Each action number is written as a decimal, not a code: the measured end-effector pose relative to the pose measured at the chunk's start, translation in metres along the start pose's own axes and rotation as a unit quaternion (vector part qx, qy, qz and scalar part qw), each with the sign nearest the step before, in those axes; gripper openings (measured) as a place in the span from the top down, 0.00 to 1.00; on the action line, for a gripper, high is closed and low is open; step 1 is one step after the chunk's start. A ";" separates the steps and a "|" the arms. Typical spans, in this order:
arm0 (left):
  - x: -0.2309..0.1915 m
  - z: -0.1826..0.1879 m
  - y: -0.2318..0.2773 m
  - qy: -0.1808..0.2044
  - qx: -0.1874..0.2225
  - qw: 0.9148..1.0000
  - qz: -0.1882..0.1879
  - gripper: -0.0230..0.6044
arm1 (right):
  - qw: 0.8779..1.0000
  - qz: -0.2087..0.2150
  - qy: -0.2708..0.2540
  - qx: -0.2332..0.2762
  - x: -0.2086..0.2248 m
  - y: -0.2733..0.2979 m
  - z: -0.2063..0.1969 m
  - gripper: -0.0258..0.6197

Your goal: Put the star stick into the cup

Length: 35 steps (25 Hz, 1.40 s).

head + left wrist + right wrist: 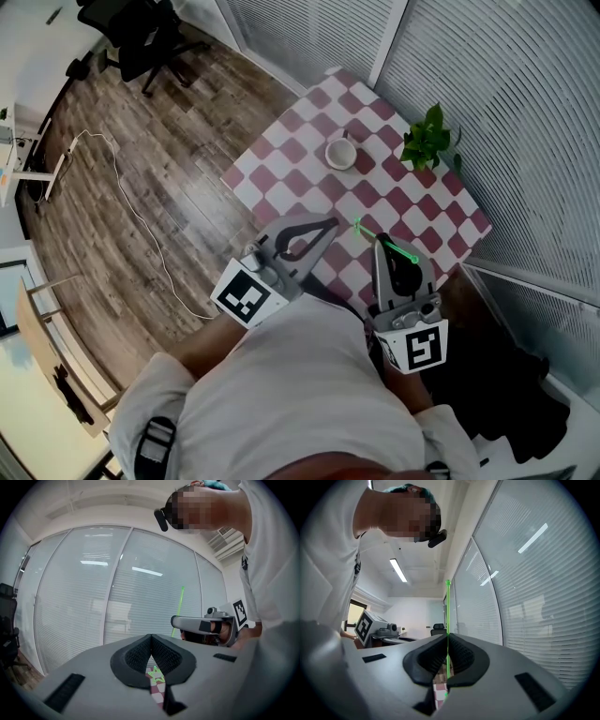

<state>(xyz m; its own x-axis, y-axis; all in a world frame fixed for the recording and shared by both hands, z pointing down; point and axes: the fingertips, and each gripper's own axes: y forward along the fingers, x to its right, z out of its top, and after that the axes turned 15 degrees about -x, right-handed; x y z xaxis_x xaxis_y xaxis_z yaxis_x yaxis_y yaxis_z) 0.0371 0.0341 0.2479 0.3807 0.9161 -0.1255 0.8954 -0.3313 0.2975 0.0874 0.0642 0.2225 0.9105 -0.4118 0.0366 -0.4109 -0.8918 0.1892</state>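
The right gripper (446, 638) pinches the thin green star stick (447, 611) upright between its pressed-together jaws, above the near edge of the red-and-white checked table (272, 180). The left gripper (151, 637) is pressed together on nothing just beside it. The white cup (340, 153) stands well apart, near the leafy green potted plant (428, 139) at the table's far edge.
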 end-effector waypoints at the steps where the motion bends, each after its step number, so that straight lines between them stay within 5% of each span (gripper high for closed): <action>1: -0.002 0.001 0.000 0.001 0.001 1.000 -0.003 0.91 | 1.000 -0.002 0.000 0.000 0.000 0.002 0.001 0.91; 35: -0.092 -0.027 0.030 0.009 -0.031 0.997 -0.070 0.91 | 0.997 -0.068 0.005 -0.020 0.021 0.093 -0.020 0.91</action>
<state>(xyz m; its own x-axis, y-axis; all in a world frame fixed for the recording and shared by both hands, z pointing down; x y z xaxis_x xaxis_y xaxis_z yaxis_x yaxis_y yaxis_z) 0.0224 -0.0538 0.2941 0.2478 0.9565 -0.1539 0.9233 -0.1851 0.3365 0.0692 -0.0240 0.2608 0.9583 -0.2852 0.0168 -0.2813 -0.9313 0.2315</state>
